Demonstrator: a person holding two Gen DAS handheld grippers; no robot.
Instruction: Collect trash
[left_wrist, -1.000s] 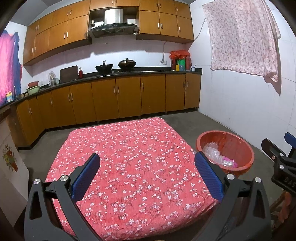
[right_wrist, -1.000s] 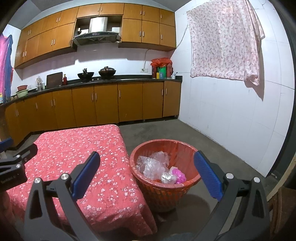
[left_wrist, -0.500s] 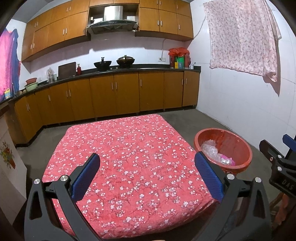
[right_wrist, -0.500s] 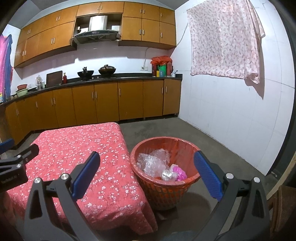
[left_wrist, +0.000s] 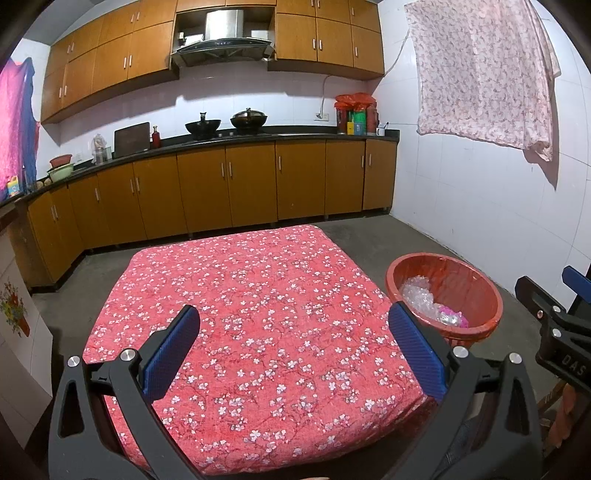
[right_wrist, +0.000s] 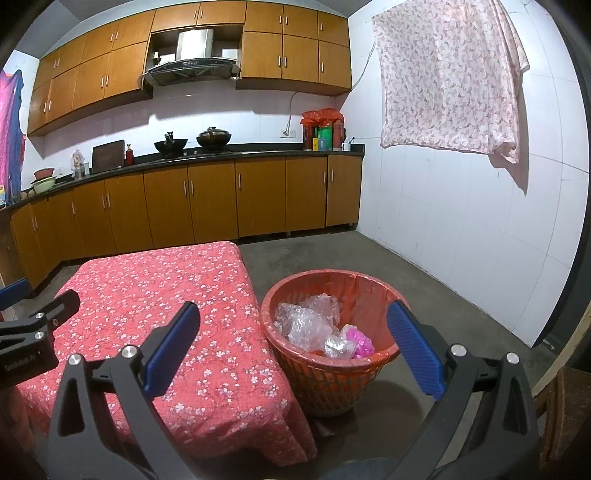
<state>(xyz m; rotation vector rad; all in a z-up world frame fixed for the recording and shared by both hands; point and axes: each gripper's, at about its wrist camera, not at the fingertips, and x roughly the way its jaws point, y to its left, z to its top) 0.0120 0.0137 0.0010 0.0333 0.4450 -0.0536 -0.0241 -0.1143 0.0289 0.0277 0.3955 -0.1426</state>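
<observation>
An orange-red trash basket (right_wrist: 334, 373) stands on the floor right of the table; it also shows in the left wrist view (left_wrist: 476, 280). Inside lie crumpled clear plastic (right_wrist: 306, 321), a silver wad (right_wrist: 338, 347) and a pink wrapper (right_wrist: 360, 341). My left gripper (left_wrist: 293, 352) is open and empty above the near part of the table with the red flowered cloth (left_wrist: 251, 314). My right gripper (right_wrist: 293, 350) is open and empty, held above the table's right edge and the basket. No trash shows on the cloth.
Brown kitchen cabinets (left_wrist: 229, 192) with a dark counter run along the far wall and the left. A white tiled wall (right_wrist: 461, 221) with a hanging pink cloth (right_wrist: 450, 77) is on the right. Grey floor (right_wrist: 424, 273) lies around the basket.
Both grippers have pulled back and risen a little, so the table and basket look smaller and lower. Both stay open and empty.
</observation>
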